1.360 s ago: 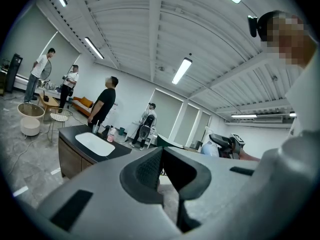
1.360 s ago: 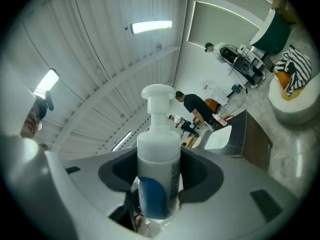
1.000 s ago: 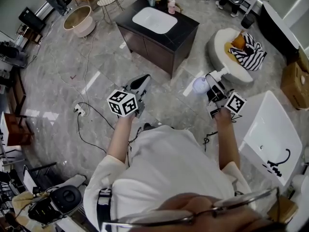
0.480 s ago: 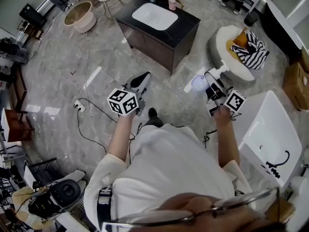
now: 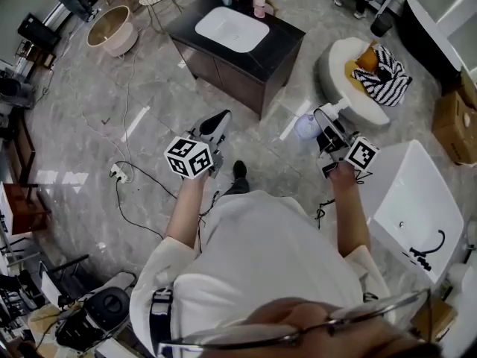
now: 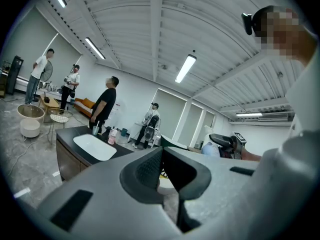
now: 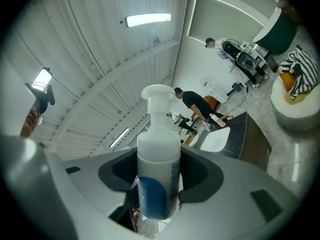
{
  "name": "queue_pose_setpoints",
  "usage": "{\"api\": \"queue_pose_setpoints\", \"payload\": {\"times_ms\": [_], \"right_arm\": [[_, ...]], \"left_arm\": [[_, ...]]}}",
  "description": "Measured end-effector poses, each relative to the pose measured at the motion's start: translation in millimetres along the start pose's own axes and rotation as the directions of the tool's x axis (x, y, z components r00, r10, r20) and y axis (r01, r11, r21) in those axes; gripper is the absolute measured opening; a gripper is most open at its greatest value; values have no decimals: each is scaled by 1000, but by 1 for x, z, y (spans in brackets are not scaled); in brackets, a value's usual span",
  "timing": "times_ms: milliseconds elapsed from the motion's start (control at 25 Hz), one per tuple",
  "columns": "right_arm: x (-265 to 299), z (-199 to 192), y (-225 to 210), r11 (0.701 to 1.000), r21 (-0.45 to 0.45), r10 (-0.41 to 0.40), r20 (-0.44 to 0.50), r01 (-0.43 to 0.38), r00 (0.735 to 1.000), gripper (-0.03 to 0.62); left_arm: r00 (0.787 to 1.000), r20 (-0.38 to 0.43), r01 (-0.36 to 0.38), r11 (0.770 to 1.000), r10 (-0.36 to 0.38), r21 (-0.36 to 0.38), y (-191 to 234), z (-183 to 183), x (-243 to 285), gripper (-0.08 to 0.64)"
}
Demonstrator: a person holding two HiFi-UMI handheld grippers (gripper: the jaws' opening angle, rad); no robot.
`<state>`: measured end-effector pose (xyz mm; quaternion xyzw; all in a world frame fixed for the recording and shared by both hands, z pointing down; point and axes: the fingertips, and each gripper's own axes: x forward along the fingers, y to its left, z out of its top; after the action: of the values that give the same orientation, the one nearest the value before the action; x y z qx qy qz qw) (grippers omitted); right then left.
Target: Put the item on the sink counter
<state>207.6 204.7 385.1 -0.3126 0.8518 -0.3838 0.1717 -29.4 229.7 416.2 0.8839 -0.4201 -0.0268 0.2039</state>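
The sink counter (image 5: 279,42) is a dark cabinet with a white basin, standing on the floor ahead of me. It also shows in the left gripper view (image 6: 67,135) and, far off, in the right gripper view (image 7: 239,125). My right gripper (image 5: 326,136) is shut on a white pump bottle (image 5: 307,127) with a blue label. The bottle (image 7: 159,164) stands upright between the right gripper's (image 7: 159,186) pads. My left gripper (image 5: 214,134) is held out at the left. Its jaws (image 6: 162,166) are shut with nothing in them.
A cup and a pink bottle (image 5: 259,6) stand at the counter's far edge, with people beyond. A round white seat with a striped cloth (image 5: 370,77) is at the right, a white bathtub (image 5: 417,207) nearer. A power strip with cables (image 5: 119,171) lies on the floor.
The person has stepped forward; a shoe now shows between the arms and the floor has slid left in view. Both grippers keep their pose, the bottle still held.
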Motion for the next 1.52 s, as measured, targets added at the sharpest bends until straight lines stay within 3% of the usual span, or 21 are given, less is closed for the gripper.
{"api": "queue_pose_setpoints", "payload": {"times_ms": [480,880,1520], "right_arm": [[96,30,-31,999,-6,-35,22,36,999,242],[151,32,-55,996,-7,-87,57,87,995,242],[194,55,-86,994,-5,-105,42,106,994,242]], "left_arm": [[998,-40,54,999,-54,-3,91,40,58,5],[993,-53,107,994,-106,8,153,60,84,5],[993,-69,99,995,-100,-10,189,71,119,5]]}}
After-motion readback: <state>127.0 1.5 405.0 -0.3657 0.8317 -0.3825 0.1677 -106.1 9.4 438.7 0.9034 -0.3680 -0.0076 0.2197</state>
